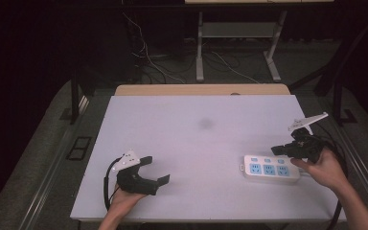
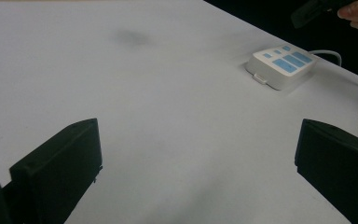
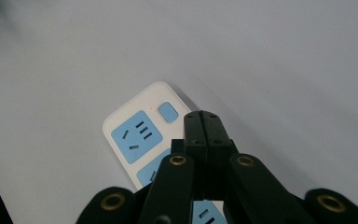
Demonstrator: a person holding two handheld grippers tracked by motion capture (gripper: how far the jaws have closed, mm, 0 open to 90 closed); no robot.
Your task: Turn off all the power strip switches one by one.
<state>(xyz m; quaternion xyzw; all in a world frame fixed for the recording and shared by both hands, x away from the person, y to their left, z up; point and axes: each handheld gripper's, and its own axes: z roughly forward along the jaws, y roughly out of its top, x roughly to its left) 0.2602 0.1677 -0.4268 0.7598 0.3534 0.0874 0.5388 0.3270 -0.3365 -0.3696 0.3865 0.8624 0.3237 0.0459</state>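
White plastic with pale blue sockets marks the power strip (image 1: pixel 271 168), which lies flat near the right edge of the white table (image 1: pixel 196 143), its cable running off to the right. The right gripper (image 1: pixel 280 149) hangs just above the strip's far edge, jaws pressed together with nothing between them, held by the person's right hand (image 1: pixel 327 168). The left gripper (image 1: pixel 155 170) rests at the near left of the table, well apart from the strip, its jaws spread wide and empty, cradled from below by the left hand (image 1: pixel 124 200). The right gripper view brings out detail lost from above: a three-slot socket face and a small blue button (image 3: pixel 168 112) on the strip's end, just beside the closed jaw tips. The left gripper view shows the strip's low side wall, while the high view takes in a faint grey smudge (image 1: pixel 206 123) at mid-table.
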